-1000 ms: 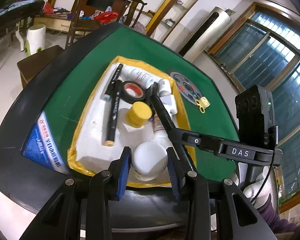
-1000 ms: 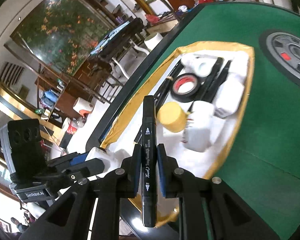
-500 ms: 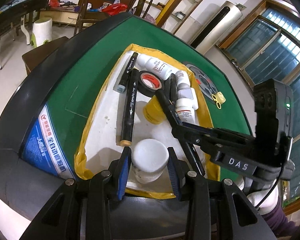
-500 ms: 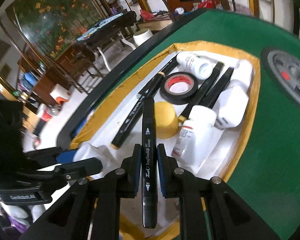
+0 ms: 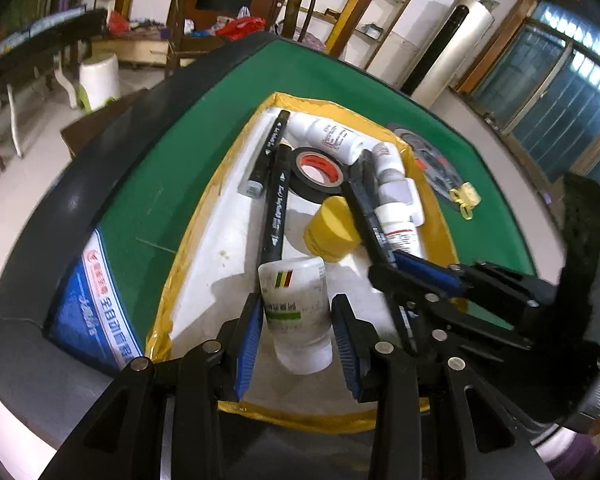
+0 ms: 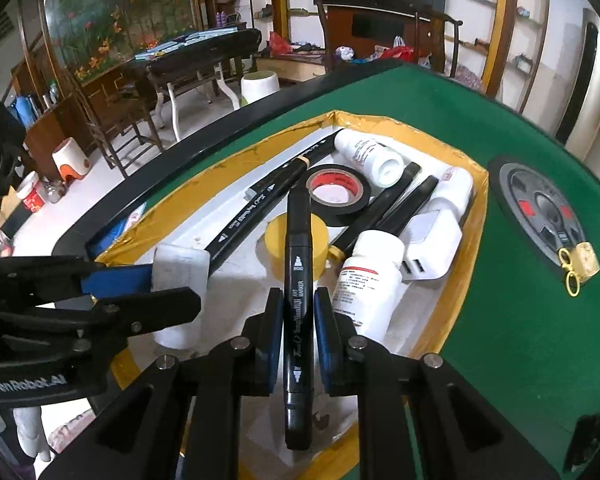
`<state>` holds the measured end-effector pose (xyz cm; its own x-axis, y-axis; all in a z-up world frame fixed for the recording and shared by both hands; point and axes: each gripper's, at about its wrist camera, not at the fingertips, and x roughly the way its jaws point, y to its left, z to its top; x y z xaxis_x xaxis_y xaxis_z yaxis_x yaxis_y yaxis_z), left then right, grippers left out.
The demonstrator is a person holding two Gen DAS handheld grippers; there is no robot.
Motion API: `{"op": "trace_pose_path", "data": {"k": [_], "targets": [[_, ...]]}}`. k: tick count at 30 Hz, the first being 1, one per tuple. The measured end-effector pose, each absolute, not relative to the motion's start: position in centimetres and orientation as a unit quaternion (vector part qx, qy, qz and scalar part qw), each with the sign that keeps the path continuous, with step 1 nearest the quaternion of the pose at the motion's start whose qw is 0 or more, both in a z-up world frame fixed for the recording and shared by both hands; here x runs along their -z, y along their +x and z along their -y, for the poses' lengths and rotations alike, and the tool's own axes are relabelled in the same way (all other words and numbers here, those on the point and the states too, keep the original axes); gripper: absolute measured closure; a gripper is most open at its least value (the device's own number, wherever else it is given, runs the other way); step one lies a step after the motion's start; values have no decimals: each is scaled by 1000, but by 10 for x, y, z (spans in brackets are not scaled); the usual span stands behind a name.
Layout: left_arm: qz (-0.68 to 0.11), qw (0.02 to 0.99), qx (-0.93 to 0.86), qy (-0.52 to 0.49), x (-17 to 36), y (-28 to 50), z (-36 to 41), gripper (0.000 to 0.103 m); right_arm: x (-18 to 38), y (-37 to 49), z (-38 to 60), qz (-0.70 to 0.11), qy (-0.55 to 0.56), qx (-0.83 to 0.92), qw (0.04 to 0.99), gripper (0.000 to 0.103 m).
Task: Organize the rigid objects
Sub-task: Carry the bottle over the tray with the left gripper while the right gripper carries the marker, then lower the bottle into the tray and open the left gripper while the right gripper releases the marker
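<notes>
A green-topped table [image 5: 172,184] fills mid-frame, bearing a yellow-edged white tray [image 5: 204,264] and, right, a small padlock [image 5: 466,196].

This looks like a lived-in room of a home, used for games and leisure. The table [image 5: 204,128] is a green-felted mahjong-style one with a dark padded rim and a round hub at its middle [image 6: 540,208]. Beyond its far edge stand dark carved wooden chairs [image 5: 296,12], wall shelves with gold-coloured uprights [image 5: 364,8], a tall floor-standing air conditioner [image 5: 448,44] beside a large window [image 5: 560,92], a flowered wall picture [image 6: 112,12], small plastic stools [image 6: 70,158] and bags of household clutter [image 5: 240,26].
</notes>
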<state>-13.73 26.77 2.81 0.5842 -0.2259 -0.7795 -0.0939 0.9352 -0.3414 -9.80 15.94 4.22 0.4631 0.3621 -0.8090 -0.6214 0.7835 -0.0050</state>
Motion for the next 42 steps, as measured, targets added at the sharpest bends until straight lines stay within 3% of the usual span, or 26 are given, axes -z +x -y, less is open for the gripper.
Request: {"op": "trace_pose_path", "data": {"k": [15,42], "targets": [[-442,888,4,-124,-23,-134,-261,66,-40,-105,-164,-409,-176,-278,851,88],[-421,899,13,-120,-19,-123,-270,68,-32,-96,-166,-428,-159,-275,846,88]]}}
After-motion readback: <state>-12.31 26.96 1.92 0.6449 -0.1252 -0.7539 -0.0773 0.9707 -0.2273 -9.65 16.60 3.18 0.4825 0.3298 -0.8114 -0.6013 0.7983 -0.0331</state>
